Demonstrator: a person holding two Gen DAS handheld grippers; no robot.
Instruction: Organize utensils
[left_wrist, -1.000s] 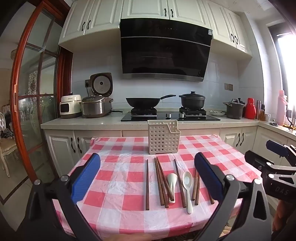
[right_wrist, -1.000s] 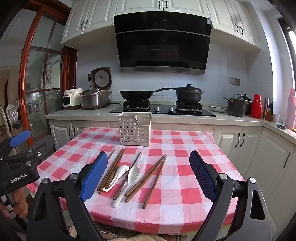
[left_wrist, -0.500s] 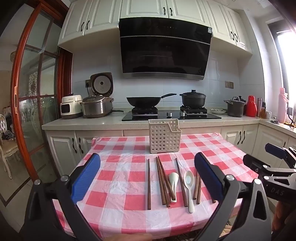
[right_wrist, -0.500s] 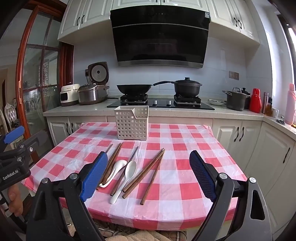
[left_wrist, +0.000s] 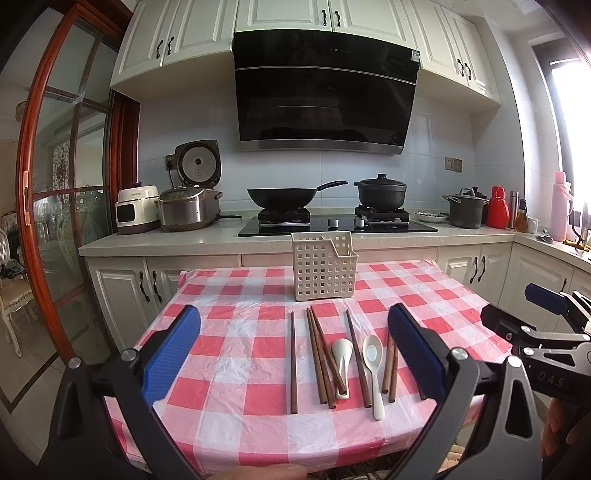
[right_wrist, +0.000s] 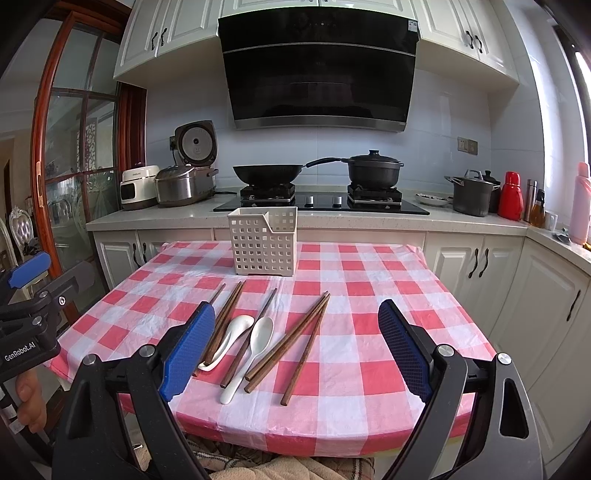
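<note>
Several brown wooden chopsticks (left_wrist: 320, 363) (right_wrist: 288, 341) and two white spoons (left_wrist: 373, 362) (right_wrist: 255, 349) lie side by side on the red-and-white checked tablecloth (left_wrist: 229, 354) (right_wrist: 362, 332). A white perforated holder basket (left_wrist: 322, 265) (right_wrist: 264, 245) stands upright behind them at the table's far edge. My left gripper (left_wrist: 293, 356) is open and empty, above the table's near edge. My right gripper (right_wrist: 297, 347) is open and empty, also above the near edge. Each gripper shows at the side of the other's view (left_wrist: 543, 332) (right_wrist: 29, 306).
Behind the table runs a kitchen counter (left_wrist: 184, 243) with rice cookers (left_wrist: 183, 212), a wok (left_wrist: 282, 195) and a black pot (left_wrist: 380, 192) on the hob. White cabinets (right_wrist: 546, 302) stand to the right, a wood-framed glass door (left_wrist: 55, 184) to the left.
Both grippers have risen slightly and tilted toward the table; the utensils and basket sit a little higher and closer in view. Nothing on the table has moved.
</note>
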